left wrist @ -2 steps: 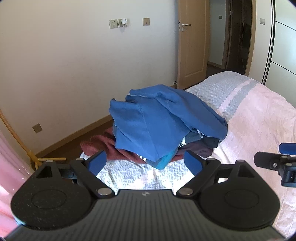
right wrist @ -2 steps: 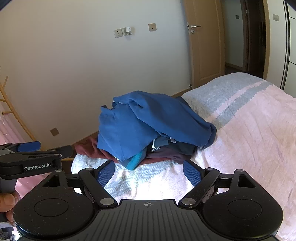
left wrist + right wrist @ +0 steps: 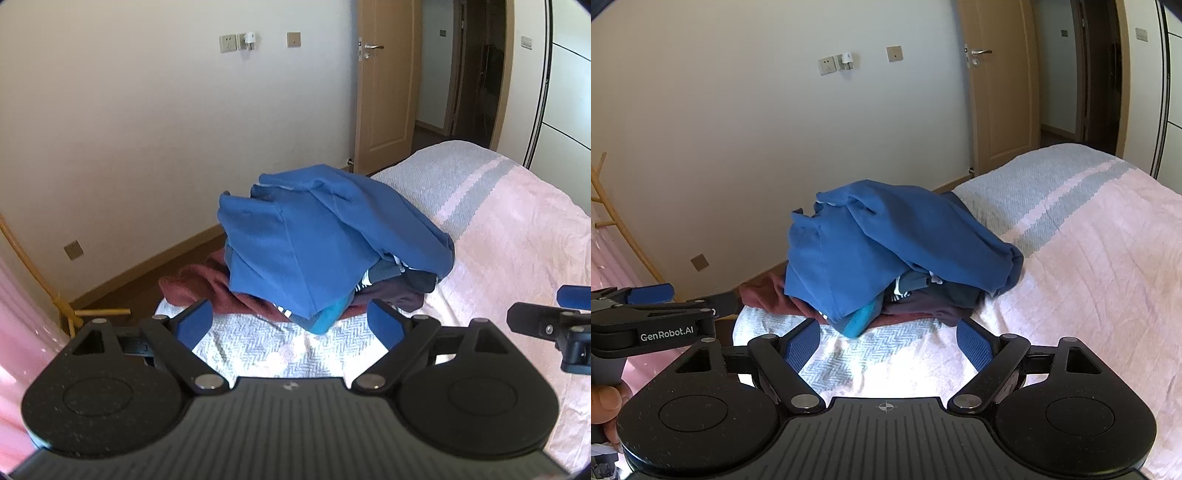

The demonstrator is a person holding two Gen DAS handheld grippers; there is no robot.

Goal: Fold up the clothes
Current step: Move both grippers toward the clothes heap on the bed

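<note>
A heap of clothes sits on the near left corner of the bed (image 3: 517,229). A blue sweatshirt (image 3: 314,236) lies on top, over a maroon garment (image 3: 199,284), dark navy pieces (image 3: 402,291) and a teal piece (image 3: 330,317). The heap also shows in the right wrist view, with the blue sweatshirt (image 3: 886,243) uppermost. My left gripper (image 3: 291,325) is open and empty, just short of the heap. My right gripper (image 3: 888,343) is open and empty, also just short of it. Each gripper shows at the edge of the other's view.
The bed has a pink and grey-blue striped cover (image 3: 1089,258). A white wall (image 3: 147,129) and wooden floor lie behind the heap. A wooden door (image 3: 384,92) stands at the back right. A bamboo rack (image 3: 48,295) and pink fabric are at far left.
</note>
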